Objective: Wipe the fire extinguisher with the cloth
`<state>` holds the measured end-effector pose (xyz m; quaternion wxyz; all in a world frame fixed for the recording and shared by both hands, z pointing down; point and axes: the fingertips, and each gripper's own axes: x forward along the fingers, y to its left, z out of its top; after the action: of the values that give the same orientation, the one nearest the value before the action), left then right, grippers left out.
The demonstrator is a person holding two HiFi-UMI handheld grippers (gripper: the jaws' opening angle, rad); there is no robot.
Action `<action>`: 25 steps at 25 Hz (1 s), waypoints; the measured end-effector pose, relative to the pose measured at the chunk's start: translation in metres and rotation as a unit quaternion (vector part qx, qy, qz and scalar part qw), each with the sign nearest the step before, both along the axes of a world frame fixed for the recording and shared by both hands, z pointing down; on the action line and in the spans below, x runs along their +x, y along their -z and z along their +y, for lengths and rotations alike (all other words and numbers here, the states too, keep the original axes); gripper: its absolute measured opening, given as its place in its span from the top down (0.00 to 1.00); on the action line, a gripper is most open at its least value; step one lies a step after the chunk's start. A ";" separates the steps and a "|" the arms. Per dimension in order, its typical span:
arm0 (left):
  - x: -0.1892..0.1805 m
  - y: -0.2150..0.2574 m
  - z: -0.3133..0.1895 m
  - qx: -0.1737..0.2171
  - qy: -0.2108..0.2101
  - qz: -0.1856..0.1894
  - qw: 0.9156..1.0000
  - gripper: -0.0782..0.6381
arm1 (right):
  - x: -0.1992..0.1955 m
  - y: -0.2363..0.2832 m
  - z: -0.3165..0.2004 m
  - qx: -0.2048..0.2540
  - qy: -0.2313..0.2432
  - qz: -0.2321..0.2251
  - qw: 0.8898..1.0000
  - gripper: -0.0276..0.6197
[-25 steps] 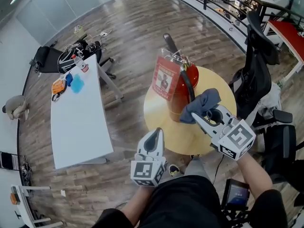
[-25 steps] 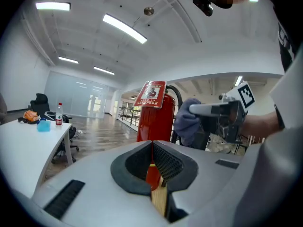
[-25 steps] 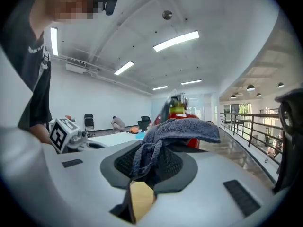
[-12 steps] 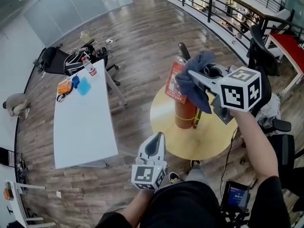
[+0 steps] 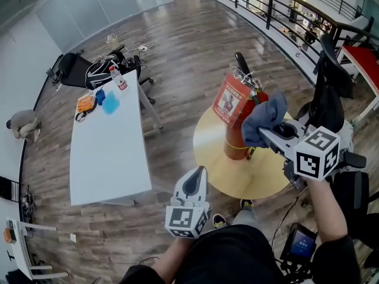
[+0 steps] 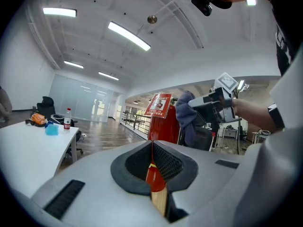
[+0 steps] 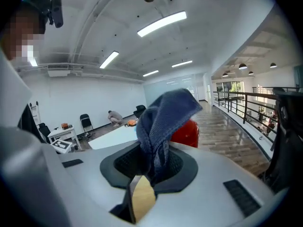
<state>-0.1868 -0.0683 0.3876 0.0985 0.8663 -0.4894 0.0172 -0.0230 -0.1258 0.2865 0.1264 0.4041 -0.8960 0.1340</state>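
The red fire extinguisher (image 5: 235, 139) stands upright on the round yellow table (image 5: 216, 158), with a tag (image 5: 228, 101) hanging near its top. The right hand-held gripper (image 5: 267, 136) is clamped on the blue cloth (image 5: 265, 117), and the cloth sits at the extinguisher's upper shoulder, whether touching I can't tell. The left hand-held gripper (image 5: 196, 175) hovers near the extinguisher, beyond the table's edge, its jaws closed together on nothing.

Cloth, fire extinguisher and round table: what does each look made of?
Cloth: soft woven or terry fabric, dull blue-grey; it drapes in limp folds.
Fire extinguisher: probably painted metal, glossy red, with a smooth, rigid, rounded body.
Round table: pale wood or wood-look laminate, smooth with a soft sheen.
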 end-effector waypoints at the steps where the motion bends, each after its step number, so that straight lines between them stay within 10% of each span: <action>1: 0.000 -0.001 0.000 -0.002 -0.001 0.000 1.000 0.86 | 0.003 -0.016 0.004 -0.016 -0.005 0.013 1.000 0.83; 11: 0.013 -0.010 -0.003 -0.011 -0.020 -0.004 1.000 0.86 | 0.043 -0.221 -0.012 -0.199 -0.081 0.054 0.975 0.83; 25: 0.016 -0.009 -0.014 -0.008 -0.021 0.007 1.000 0.86 | 0.006 0.012 -0.009 0.044 -0.027 0.084 0.995 0.83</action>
<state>-0.1703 -0.0827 0.3966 0.1081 0.8759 -0.4699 0.0170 -0.0170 -0.1343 0.2742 0.1797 0.4434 -0.8758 0.0631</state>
